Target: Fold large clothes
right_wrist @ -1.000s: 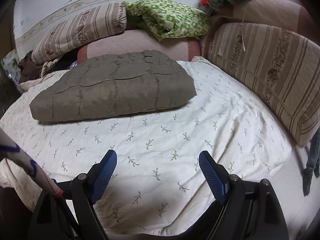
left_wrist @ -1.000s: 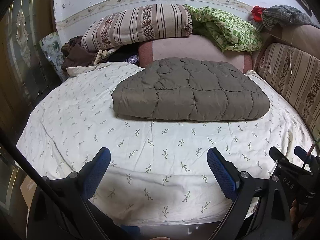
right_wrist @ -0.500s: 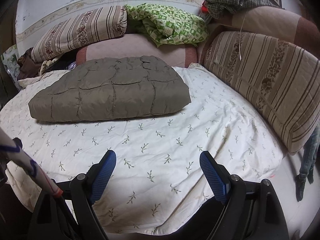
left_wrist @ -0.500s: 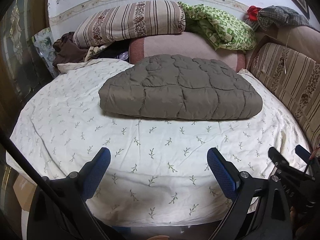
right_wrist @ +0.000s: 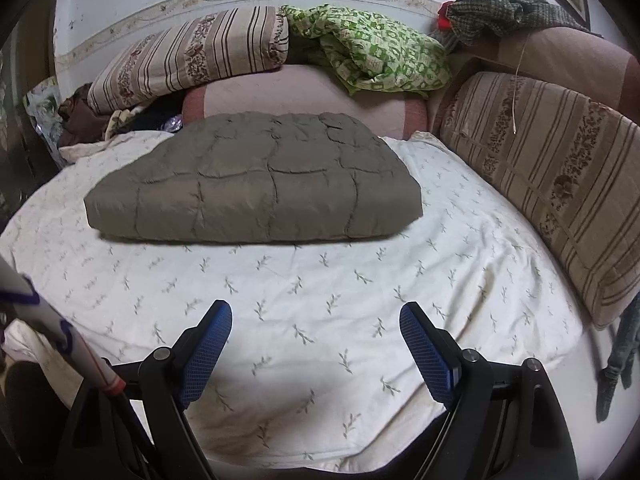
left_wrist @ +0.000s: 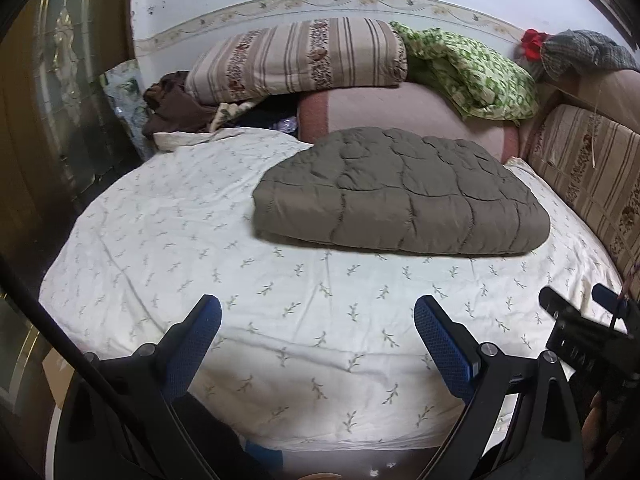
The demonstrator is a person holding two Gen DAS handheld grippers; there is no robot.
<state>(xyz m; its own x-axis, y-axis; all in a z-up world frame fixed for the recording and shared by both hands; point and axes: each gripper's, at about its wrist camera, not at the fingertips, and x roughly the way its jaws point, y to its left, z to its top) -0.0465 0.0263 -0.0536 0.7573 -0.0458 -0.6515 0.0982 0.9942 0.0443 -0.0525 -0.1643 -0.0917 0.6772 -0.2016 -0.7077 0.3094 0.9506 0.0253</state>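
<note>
The quilted garment (left_wrist: 400, 196) lies as a thick, already-folded olive-brown bundle on the far half of the bed sheet (left_wrist: 200, 240), its back edge just against the pink bolster (left_wrist: 380, 108), well apart from both grippers. It looks like a padded, puffy piece: stitched into square cells, matte shell fabric, rounded soft edges, a doubled layer visible along the near edge in the right wrist view (right_wrist: 256, 184). Judged soft and compressible, bulky but light, likely a bit slick, so layers could slide or spring open when lifted. Best hold is probably the near corners or the near doubled edge, pinching through all layers, one gripper at each end. The left gripper (left_wrist: 316, 344) has its blue-padded fingers spread wide, holding nothing, hovering over the near edge of the bed. The right gripper (right_wrist: 316, 348) is the same: fingers wide apart, empty, over the sheet. The sheet is thin white cotton with a small leaf print, lightly wrinkled. Behind sit a striped pillow (left_wrist: 296, 56), a crumpled green-patterned blanket (left_wrist: 472, 72), and a striped cushion (right_wrist: 552, 176) along the right side.
</note>
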